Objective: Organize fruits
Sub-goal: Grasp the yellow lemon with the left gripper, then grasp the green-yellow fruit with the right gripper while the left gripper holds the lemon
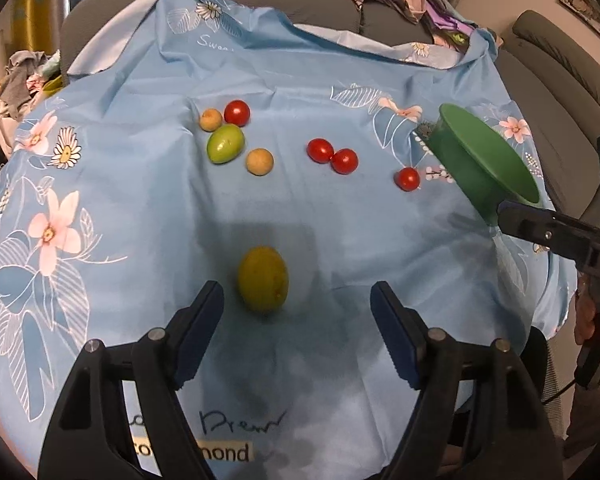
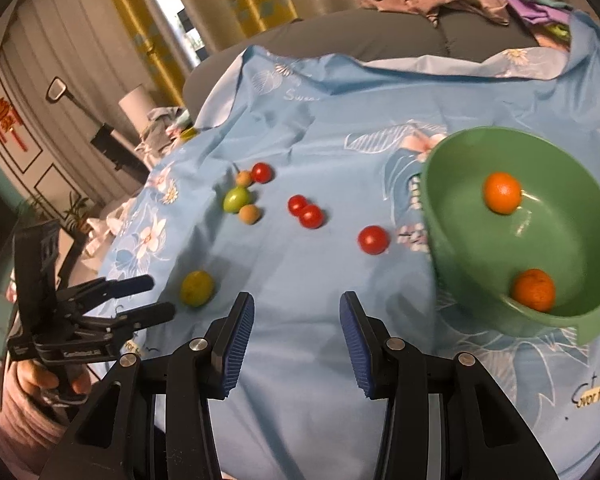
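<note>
Both hand-held grippers, left (image 1: 296,304) and right (image 2: 296,320), angle downward, jaws apart, empty.

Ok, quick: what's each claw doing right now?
Left claw: open, empty; the yellow-green fruit lies just ahead, untouched.
Right claw: open, empty, nothing between its jaws.

A green bowl (image 2: 516,240) was seen tilted on the blue flowered cloth (image 2: 300,280), with two orange fruits (image 2: 502,193) lying inside it, and a single red tomato (image 2: 374,240) was found just left of the bowl, a touching pair of red tomatoes (image 2: 305,211) further left, and a cluster of a green fruit (image 2: 237,199), two tan fruits (image 2: 249,214) and another tomato beyond those. The right gripper (image 2: 296,332) was held with its jaws apart and empty, below and left of the bowl. Well left of the bowl, the left gripper (image 2: 158,296) was seen with its fingers parted just beside a yellow-green fruit (image 2: 197,288), untouched.
</note>
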### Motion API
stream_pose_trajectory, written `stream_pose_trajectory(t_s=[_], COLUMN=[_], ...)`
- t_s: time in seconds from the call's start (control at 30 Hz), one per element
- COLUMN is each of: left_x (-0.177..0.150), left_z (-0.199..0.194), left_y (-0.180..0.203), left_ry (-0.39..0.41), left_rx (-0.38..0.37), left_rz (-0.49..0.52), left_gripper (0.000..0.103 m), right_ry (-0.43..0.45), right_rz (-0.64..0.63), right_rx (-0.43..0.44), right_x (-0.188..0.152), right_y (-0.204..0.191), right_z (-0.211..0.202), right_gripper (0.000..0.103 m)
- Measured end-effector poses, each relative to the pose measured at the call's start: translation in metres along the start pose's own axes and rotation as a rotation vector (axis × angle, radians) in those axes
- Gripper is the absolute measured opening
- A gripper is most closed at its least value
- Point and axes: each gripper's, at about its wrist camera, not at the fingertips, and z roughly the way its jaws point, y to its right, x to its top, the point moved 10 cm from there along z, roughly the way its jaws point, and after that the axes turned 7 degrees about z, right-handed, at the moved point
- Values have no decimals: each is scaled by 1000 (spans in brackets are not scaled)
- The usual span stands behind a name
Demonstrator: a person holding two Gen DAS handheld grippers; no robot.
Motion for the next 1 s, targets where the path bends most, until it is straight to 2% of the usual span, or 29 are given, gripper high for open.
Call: stream_pose_trajectory(t_s=[0.07, 0.2, 0.4, 0.47, 0.53, 0.6, 0.73, 0.87, 1.0], left_x=[1, 0, -2, -3, -5, -9, -8, 5, 20], left_z=[5, 21, 34, 38, 43, 46, 43, 24, 6], left_y=[0, -4, -11, -12, -13, -12, -13, -12, -22], left_ry=[-10, -49, -83, -94, -116, -130, -113, -47, 18], left_rx=[-3, 3, 34, 35, 38, 32, 9, -50, -37], left_rz=[5, 7, 13, 9, 14, 18, -5, -42, -69], left_gripper=[70, 55, 52, 48, 35, 35, 35, 35, 35], right_ry=[-9, -24, -34, -37, -39, -41, -51, -62, -61], right_rz=[0, 4, 9, 10, 12, 14, 17, 13, -18], right_rx=[5, 5, 5, 6, 5, 8, 8, 20, 45], right_x=[-1, -2, -3, -2, -2, -2, -1, 1, 11], right_y=[-1, 0, 4, 5, 5, 6, 8, 4, -11], right_z=[4, 10, 16, 18, 21, 22, 27, 35, 46], right_gripper=[45, 45, 45, 45, 45, 45, 45, 45, 45])
